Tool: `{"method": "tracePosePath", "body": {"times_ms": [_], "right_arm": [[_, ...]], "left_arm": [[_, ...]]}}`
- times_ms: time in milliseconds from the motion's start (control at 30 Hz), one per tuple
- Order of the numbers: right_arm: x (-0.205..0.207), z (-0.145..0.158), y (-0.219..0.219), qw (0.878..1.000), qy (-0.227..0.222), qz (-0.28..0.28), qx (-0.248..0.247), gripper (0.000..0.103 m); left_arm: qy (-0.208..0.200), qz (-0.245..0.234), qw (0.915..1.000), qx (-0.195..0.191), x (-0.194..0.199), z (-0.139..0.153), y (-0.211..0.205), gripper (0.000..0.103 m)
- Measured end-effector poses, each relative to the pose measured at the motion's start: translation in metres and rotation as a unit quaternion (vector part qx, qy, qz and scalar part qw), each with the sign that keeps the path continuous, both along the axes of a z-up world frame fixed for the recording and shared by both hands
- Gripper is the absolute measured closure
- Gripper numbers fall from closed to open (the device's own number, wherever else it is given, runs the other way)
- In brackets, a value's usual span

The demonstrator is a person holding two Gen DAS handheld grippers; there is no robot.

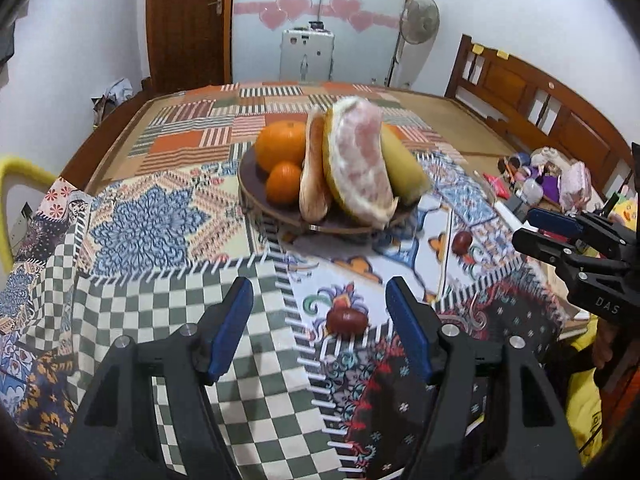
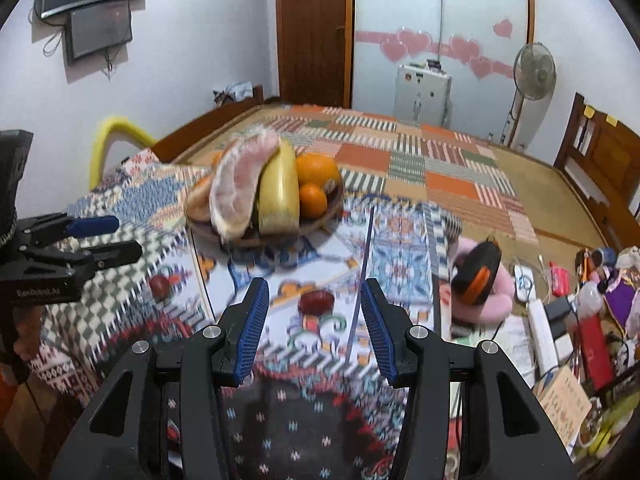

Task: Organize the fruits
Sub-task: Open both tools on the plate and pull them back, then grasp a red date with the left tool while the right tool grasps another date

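Two small dark-red fruits lie on the patterned cloth in front of a brown bowl [image 1: 249,176] holding oranges [image 1: 280,144], pomelo pieces [image 1: 360,160] and a banana [image 1: 402,168]. My left gripper [image 1: 319,286] hovers open over one red fruit [image 1: 347,322], which lies between its blue pads, untouched and nearer the right one. The other red fruit [image 1: 462,242] lies further right, near my right gripper [image 1: 522,227]. In the right wrist view, my right gripper [image 2: 314,286] stands open around that second red fruit [image 2: 316,303], pads apart from it. The first fruit [image 2: 160,285] and left gripper [image 2: 128,236] show at left.
The bowl [image 2: 334,200] stands mid-table on the patchwork cloth [image 1: 160,224]. A black and orange object on a pink cushion [image 2: 480,276] and clutter of small items [image 2: 560,308] lie to the right. A yellow chair back [image 2: 116,128] stands at the left edge.
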State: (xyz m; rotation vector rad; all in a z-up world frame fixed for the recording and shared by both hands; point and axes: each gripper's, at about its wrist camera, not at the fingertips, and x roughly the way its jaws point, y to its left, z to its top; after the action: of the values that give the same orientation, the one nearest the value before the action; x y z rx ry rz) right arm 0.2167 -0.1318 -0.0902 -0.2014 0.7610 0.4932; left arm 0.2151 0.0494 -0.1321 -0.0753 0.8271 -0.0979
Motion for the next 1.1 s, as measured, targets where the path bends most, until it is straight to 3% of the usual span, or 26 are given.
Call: {"method": "tracePosePath", "body": {"times_ms": [467, 533, 667, 867, 967, 1100], "right_arm": [[0.012, -0.028, 0.009, 1.0, 0.022, 0.008, -0.019, 0.058], [0.015, -0.03, 0.012, 0.999, 0.023, 0.01, -0.023, 0.058], [0.021, -0.034, 0.017, 0.999, 0.027, 0.013, -0.026, 0.058], [0.028, -0.039, 0.02, 0.999, 0.035, 0.017, -0.026, 0.059], [0.03, -0.042, 0.022, 0.999, 0.039, 0.02, -0.024, 0.071], [0.032, -0.044, 0.02, 0.999, 0.039, 0.015, -0.018, 0.073]], "left_arm": [[0.024, -0.037, 0.9989, 0.017, 0.002, -0.034, -0.013, 0.035], [0.022, -0.043, 0.9987, 0.017, 0.004, -0.034, -0.016, 0.039], [0.027, -0.048, 0.9983, 0.02, 0.01, -0.038, -0.021, 0.057], [0.019, -0.054, 0.9979, 0.03, 0.012, -0.04, -0.028, 0.062], [0.016, -0.057, 0.9978, 0.029, 0.01, -0.04, -0.028, 0.073], [0.015, -0.06, 0.9977, 0.029, 0.01, -0.039, -0.028, 0.076]]}}
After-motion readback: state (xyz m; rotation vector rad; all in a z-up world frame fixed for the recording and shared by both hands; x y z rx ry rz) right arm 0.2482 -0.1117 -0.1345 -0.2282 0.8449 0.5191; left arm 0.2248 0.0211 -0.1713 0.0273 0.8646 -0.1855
